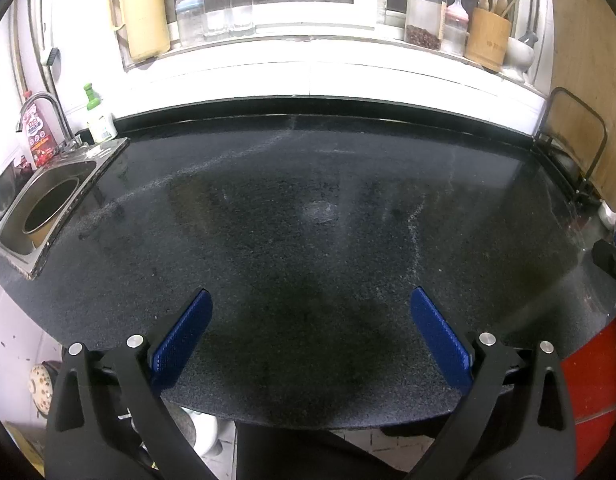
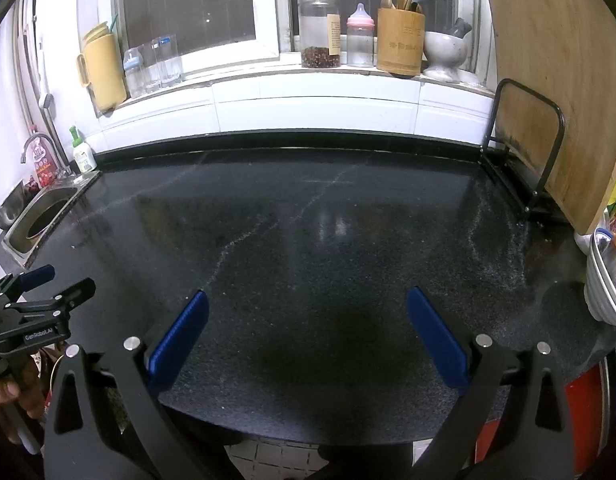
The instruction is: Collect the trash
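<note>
No piece of trash shows on the black speckled counter (image 1: 308, 220) in either view. My left gripper (image 1: 311, 300) is open and empty, its blue pads wide apart above the counter's front edge. My right gripper (image 2: 308, 300) is also open and empty, held over the front of the same counter (image 2: 327, 232). The left gripper also shows at the left edge of the right wrist view (image 2: 40, 296), and part of the right gripper's black body shows at the right edge of the left wrist view (image 1: 611, 258).
A steel sink (image 1: 44, 208) with a tap sits at the counter's left end. A wooden cutting board (image 2: 555, 92) leans in a black rack at the right. Jars, bottles and a utensil holder (image 2: 399, 40) line the window sill. A red bin (image 1: 587, 384) stands below the counter's right front.
</note>
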Demonstrator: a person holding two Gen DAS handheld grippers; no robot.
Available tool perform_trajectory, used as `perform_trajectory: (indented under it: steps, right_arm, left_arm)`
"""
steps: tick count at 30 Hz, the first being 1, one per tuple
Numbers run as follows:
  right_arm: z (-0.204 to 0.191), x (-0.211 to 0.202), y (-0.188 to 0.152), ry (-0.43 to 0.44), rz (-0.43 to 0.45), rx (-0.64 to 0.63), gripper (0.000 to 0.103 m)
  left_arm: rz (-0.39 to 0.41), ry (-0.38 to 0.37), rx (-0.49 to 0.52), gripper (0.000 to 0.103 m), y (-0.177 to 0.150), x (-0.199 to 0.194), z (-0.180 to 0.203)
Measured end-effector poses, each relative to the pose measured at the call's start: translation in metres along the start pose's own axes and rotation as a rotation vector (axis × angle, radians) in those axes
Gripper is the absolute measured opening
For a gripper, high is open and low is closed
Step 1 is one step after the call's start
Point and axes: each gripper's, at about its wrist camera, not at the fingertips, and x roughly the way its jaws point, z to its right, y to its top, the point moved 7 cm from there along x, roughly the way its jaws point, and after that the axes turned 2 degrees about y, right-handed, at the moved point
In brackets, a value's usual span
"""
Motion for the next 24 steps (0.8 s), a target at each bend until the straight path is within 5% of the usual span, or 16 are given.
perform_trajectory:
  steps: [24]
  right_arm:
    - [0.0028,0.0053,0.0037,0.007,0.005,-0.016,0.096]
  left_arm:
    - [0.003,0.013,0.027,0.096,0.0017,-0.0026,0.0058]
